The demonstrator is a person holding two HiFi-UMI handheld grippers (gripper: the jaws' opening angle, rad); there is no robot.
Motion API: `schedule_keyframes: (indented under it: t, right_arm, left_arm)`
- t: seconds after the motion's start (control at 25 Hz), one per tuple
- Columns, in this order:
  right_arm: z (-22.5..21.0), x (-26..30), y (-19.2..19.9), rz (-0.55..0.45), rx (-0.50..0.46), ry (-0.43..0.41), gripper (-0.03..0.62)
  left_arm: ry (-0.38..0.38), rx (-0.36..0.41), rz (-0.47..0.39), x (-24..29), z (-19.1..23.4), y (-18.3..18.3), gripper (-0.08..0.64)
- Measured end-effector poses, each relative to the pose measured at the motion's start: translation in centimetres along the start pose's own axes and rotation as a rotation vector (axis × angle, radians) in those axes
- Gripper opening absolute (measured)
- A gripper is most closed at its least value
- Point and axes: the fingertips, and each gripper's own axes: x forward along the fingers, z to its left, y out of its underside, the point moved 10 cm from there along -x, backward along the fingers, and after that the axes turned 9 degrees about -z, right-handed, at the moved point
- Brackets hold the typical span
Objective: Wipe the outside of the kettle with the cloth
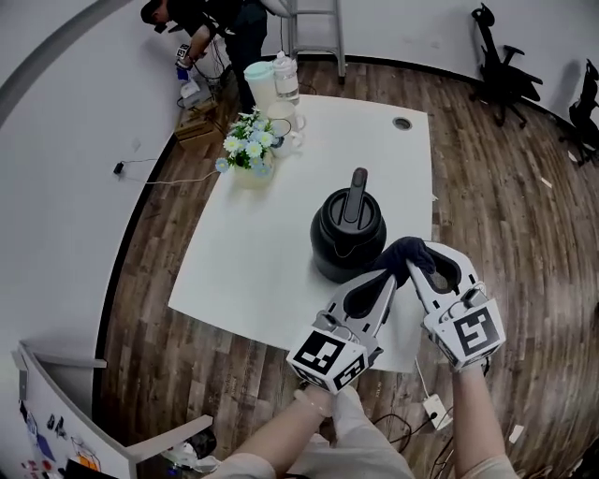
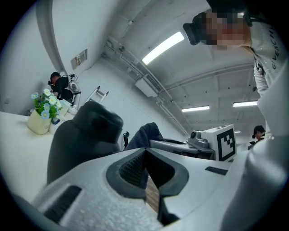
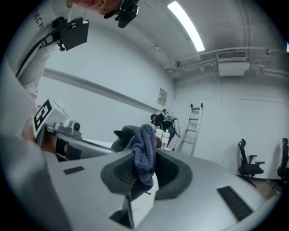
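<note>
Near edge of the bench (image 1: 245,271): black kettle (image 1: 347,236) upright, handle running away from me.
Right tool (image 1: 423,254): pinching the dark cloth (image 1: 408,253); kettle lies just ahead and left.
Left tool (image 1: 384,278): jaws together, empty.
Unclear: I can't tell whether cloth touches kettle; its far side is hidden.

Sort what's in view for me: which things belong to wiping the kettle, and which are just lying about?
Job in hand:
kettle
cloth, pinched in the right claw
left claw, shut, close by the kettle

Lying about:
flowers, clear bottle and pale container at the table's far end
ladder
office chairs
</note>
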Motion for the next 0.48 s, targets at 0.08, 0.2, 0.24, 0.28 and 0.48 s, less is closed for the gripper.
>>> schedule_keyframes:
  t: [0.08, 0.2, 0.24, 0.28, 0.48]
  right_arm:
    - [-2.2, 0.5, -1.9, -0.049, 0.02, -0.031, 0.055]
    - [-4.6, 2.4, -1.8, -0.056, 0.06, -0.124, 0.055]
    - [-4.9, 3.2, -0.7, -0.033, 0.064, -0.156, 0.055]
    - [-5.0, 3.9, 0.5, -0.009, 0.071, -0.178, 0.055]
    - [-5.9, 5.7, 6.2, 0.029, 0.196, -0.174, 0.055]
  left_arm:
    - [0.036, -0.003, -0.012, 2.1, -1.1, -0.9, 0.005]
    - [0.046, 0.008, 0.004, 3.8, -1.6, -0.5, 0.006]
    - [0.034, 0.019, 0.011, 3.8, -1.4, 0.1, 0.005]
    - [0.019, 0.025, 0.017, 3.8, -1.0, 0.7, 0.006]
    - [-0.017, -0.014, 0.058, 3.8, 0.8, 4.4, 0.006]
